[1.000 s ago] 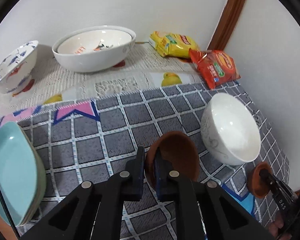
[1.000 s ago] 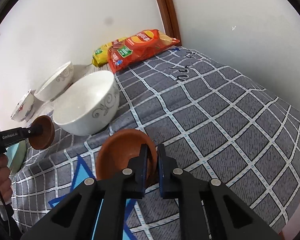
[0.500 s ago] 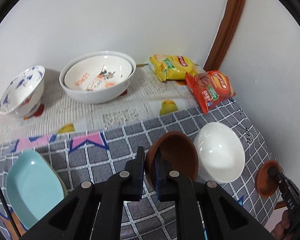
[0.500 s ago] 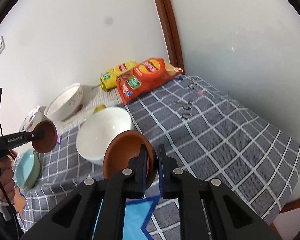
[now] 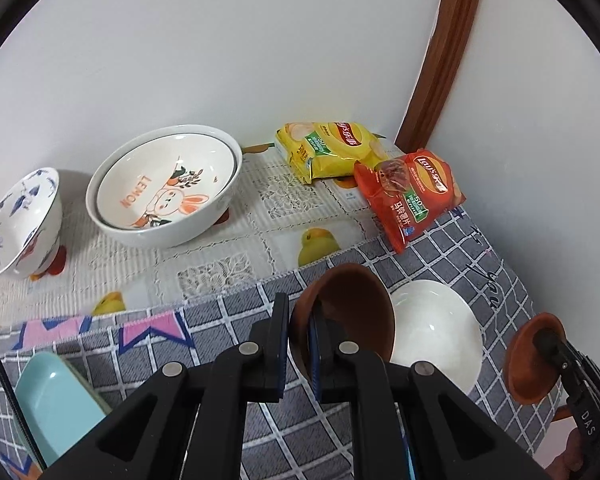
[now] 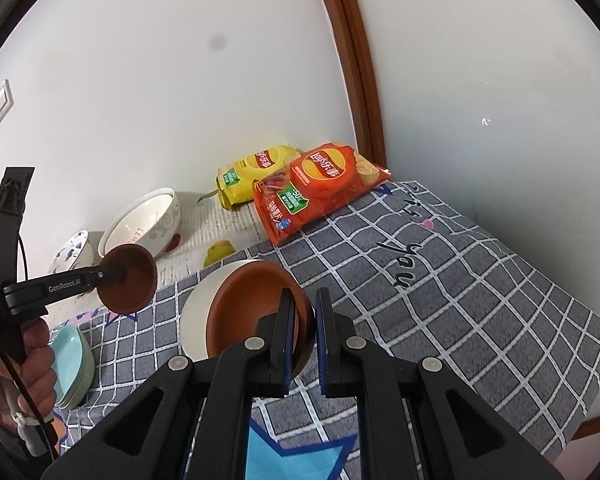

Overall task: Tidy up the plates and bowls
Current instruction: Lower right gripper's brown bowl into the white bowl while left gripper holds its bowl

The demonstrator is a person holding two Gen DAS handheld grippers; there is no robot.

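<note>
My left gripper (image 5: 298,320) is shut on the rim of a small brown bowl (image 5: 350,312) and holds it in the air above the table. My right gripper (image 6: 303,312) is shut on a second small brown bowl (image 6: 252,300), also lifted; this bowl shows at the right edge of the left wrist view (image 5: 528,360). The left gripper's bowl shows in the right wrist view (image 6: 130,280). A plain white bowl (image 5: 436,328) stands on the grey checked cloth (image 6: 440,280) below both brown bowls.
A large lemon-print bowl (image 5: 168,188) and a blue-patterned bowl (image 5: 18,220) stand at the back near the wall. Stacked teal plates (image 5: 56,400) lie at the left front. Yellow (image 5: 332,148) and red (image 5: 412,196) chip bags lie in the back corner.
Both grippers have risen well above the table with their brown bowls. The white bowl and the cloth now look smaller and lower in both views.
</note>
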